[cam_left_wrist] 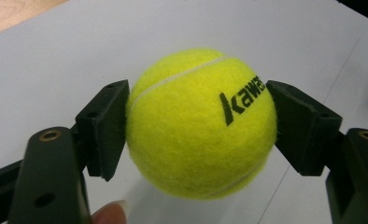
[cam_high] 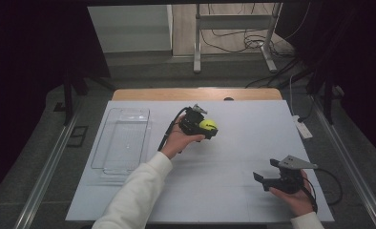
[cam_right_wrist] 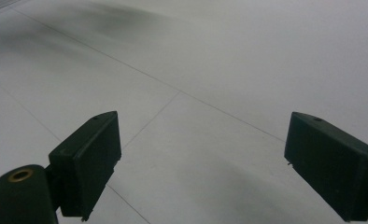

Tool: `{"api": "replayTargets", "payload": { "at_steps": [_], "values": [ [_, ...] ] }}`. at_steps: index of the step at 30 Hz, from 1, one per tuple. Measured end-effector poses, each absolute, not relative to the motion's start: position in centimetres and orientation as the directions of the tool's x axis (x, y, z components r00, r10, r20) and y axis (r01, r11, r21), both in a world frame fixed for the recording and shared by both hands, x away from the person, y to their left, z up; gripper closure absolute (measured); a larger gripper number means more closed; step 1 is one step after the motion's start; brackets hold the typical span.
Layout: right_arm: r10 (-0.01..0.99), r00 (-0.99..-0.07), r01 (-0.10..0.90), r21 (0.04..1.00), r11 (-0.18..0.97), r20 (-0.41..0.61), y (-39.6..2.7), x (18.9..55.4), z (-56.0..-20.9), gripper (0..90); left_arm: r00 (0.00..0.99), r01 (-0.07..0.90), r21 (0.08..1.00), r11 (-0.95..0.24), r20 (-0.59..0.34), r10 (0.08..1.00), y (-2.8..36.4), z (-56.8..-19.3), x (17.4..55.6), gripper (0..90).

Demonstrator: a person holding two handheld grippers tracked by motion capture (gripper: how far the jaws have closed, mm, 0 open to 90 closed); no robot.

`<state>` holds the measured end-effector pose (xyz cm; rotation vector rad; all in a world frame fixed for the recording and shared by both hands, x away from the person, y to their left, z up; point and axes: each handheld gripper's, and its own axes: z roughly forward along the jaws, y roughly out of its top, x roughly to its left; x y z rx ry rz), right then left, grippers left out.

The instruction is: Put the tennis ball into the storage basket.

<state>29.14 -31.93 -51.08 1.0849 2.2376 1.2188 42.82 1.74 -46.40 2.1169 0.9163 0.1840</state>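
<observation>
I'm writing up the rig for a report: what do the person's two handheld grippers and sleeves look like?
Both are black two-jaw tools with flat, blocky rectangular pads and brass-coloured inserts in the jaw arms. The left gripper trails a black cable along the forearm; the right gripper carries a grey three-cornered plate on top and a black cable looping off to its side. The sleeves are white.

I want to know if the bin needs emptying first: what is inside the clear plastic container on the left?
The clear container looks empty in the high view; the white table cover shows through it. The tennis ball is outside it, gripped by the left gripper.
</observation>
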Motion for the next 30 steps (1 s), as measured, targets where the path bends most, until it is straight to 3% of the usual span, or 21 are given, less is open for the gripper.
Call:
{"api": "replayTargets", "payload": {
  "at_steps": [4, 7, 30],
  "values": [
    [0.771, -0.635, 0.451, 0.829, 0.330, 0.039, -31.9, 29.1, -51.1, 11.1, 0.726, 0.558, 0.741, -0.374, -0.217, 0.652, 2.1, -46.1, 42.5, 26.7],
    [0.771, -0.635, 0.451, 0.829, 0.330, 0.039, -31.9, 29.1, -51.1, 11.1, 0.732, 0.536, 0.749, -0.390, -0.182, 0.657, 2.1, -45.9, 42.1, 26.7],
    [0.771, -0.635, 0.453, 0.827, 0.333, 0.038, -31.9, 29.2, -51.1, 11.1, 0.732, 0.504, 0.781, -0.368, -0.161, 0.662, 3.1, -44.2, 41.2, 26.7]
  ]
}}
